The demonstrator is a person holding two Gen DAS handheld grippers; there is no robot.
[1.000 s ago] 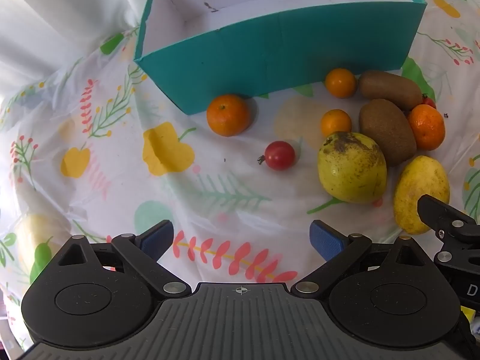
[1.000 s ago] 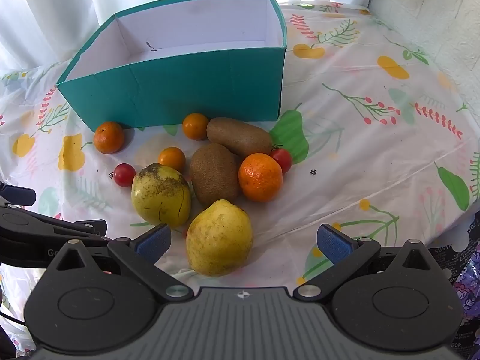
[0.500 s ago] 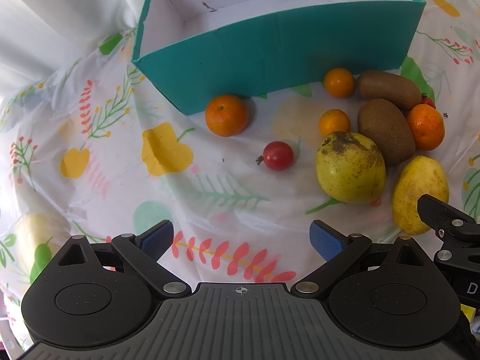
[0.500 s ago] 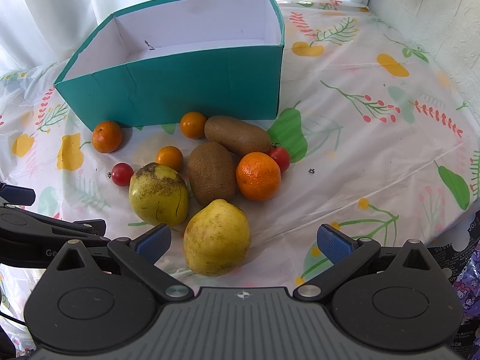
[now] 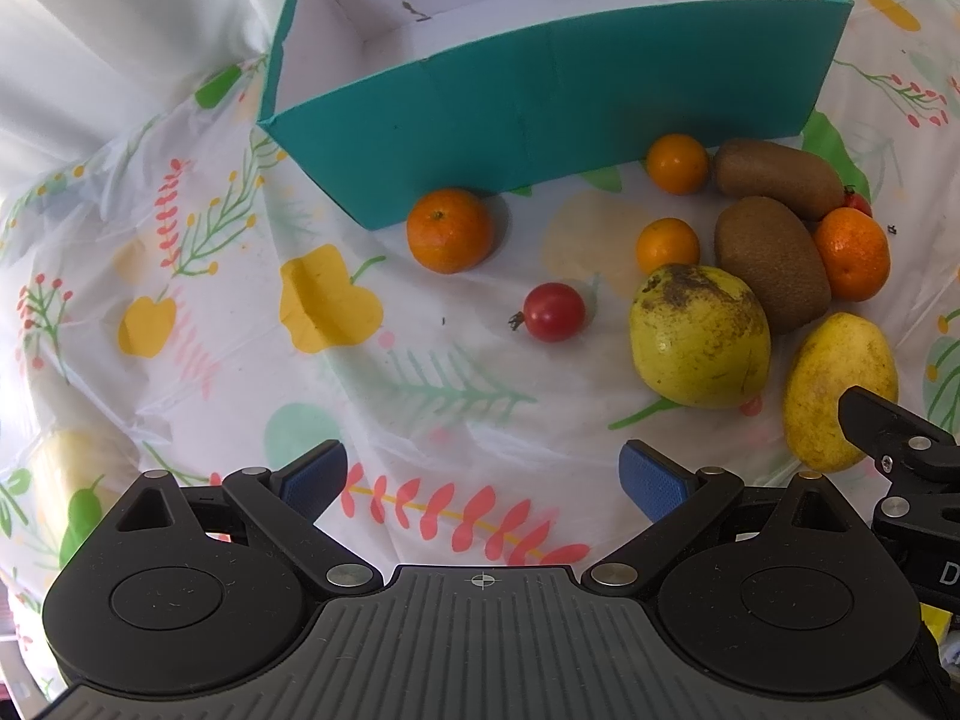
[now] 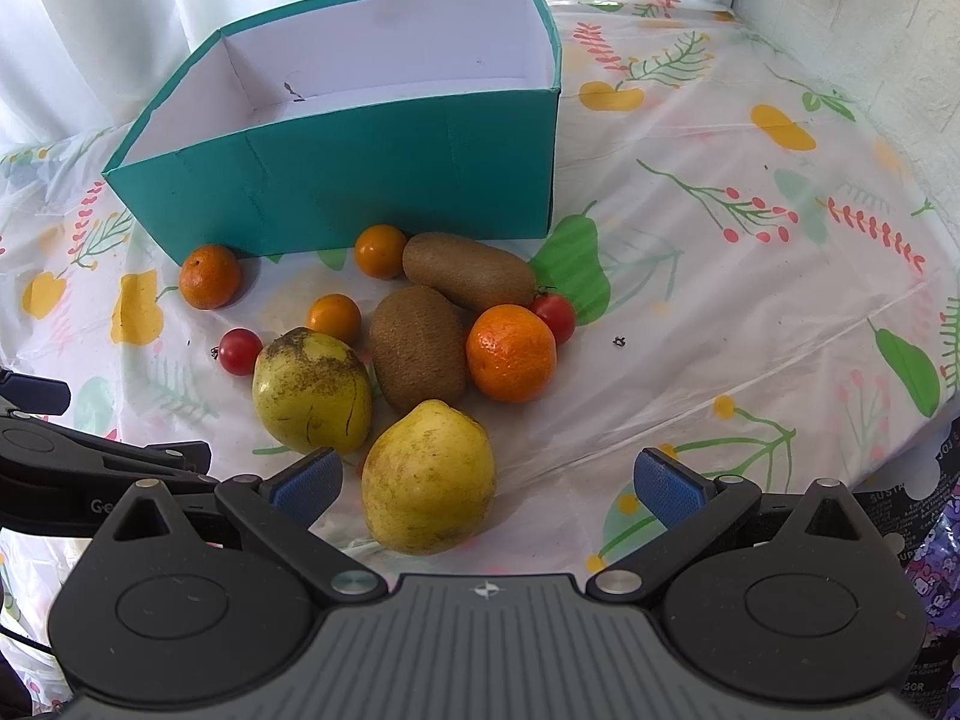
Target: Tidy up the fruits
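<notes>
Both tongs hovered low over the table, which was covered by a floral plastic cloth. The left tongs were spread wide with nothing between the blue pads, and the right tongs were likewise spread, with the nearest yellow pear lying just ahead, between their tips but apart from both pads. A teal box with a white inside stood open at the back of the table, holding no fruit. In front of it lay the fruits: 2 kiwis touching each other, a spotted pear beside the nearer kiwi, a large mandarin on the kiwi's other side with a cherry tomato against it, 2 small oranges, another mandarin near the box corner, and a lone tomato apart from the cluster.
</notes>
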